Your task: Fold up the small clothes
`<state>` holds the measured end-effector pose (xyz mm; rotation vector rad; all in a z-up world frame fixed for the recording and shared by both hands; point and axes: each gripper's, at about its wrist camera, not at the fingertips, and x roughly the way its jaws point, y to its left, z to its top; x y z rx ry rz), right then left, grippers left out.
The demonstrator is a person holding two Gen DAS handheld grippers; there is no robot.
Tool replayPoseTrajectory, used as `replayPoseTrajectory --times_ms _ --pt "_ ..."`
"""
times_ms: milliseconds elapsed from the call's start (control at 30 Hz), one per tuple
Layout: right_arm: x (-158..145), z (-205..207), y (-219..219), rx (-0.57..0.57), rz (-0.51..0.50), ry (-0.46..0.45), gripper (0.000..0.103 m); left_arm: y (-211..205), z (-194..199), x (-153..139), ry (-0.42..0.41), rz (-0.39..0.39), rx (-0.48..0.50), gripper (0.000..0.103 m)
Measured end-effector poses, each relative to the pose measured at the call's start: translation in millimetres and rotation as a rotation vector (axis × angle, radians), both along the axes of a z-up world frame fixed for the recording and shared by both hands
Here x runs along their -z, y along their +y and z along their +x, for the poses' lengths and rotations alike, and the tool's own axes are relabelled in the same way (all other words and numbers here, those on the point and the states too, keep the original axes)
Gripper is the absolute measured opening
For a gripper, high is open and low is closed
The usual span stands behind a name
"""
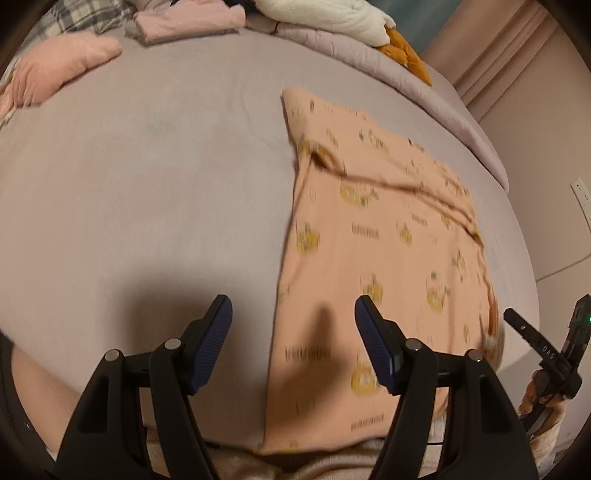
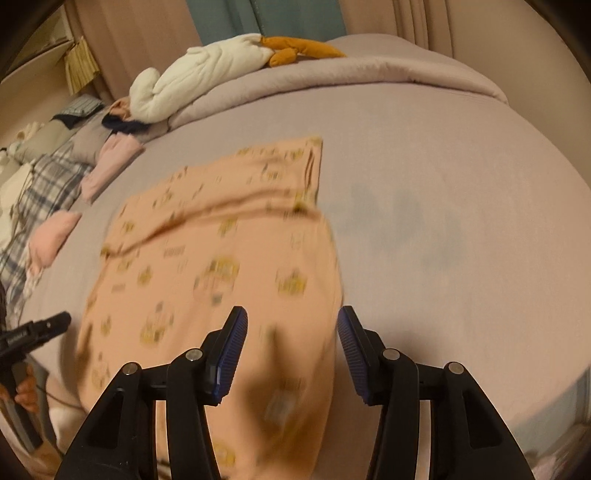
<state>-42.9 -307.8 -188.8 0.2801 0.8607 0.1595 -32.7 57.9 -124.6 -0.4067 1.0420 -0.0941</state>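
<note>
- The light is warm and rather dim, and it gives a soft pink tone to both views.
- Motion blur smears the print on the peach garment (image 1: 373, 236); the tool fingers (image 1: 218, 343) stay sharp.
- Soft shadows fall on the bed (image 2: 443, 184) under each tool.
- Both views bulge strongly, with dark round corners.

One peach printed garment (image 1: 373, 236) is lying on one bed (image 1: 147, 166); two pink garments (image 1: 62, 70) and one white plush toy (image 2: 192, 77) are sitting at twelve o'clock.

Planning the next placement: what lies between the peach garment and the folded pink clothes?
Only bare bed sheet separates the peach garment from the folded pink clothes, in the left wrist view.
</note>
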Motion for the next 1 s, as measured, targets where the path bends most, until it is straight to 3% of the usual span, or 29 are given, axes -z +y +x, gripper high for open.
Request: replayPoseTrajectory --times_ms 300,633,700,767,900,967,1000 --pt "20.1 -54.8 30.2 -0.048 -0.017 0.018 0.051 -15.0 -45.0 20.6 0.008 -0.011 0.027 0.068" --pt "40.6 -75.6 52.6 -0.063 -0.058 0.041 0.051 -27.9 -74.8 36.5 0.034 0.012 0.055 0.067" --pt "43.1 -75.6 54.3 -0.052 -0.069 0.042 0.042 -30.9 -76.8 41.1 0.052 -0.002 0.066 0.067" --pt "44.6 -75.7 56.1 -0.046 -0.087 0.041 0.013 -33.4 -76.7 48.4 0.065 -0.024 0.080 0.062" --pt "36.6 -79.3 51.0 -0.063 -0.034 0.008 0.007 -35.5 -77.2 51.9 0.061 0.006 0.073 0.050" --pt "27.7 -82.4 47.4 -0.078 0.020 -0.023 0.007 -34.7 -77.8 52.0 0.064 0.014 0.078 0.039" --pt "22.8 -83.5 45.8 -0.085 0.041 -0.040 0.007 -33.6 -78.3 52.1 0.065 0.010 0.082 0.028"
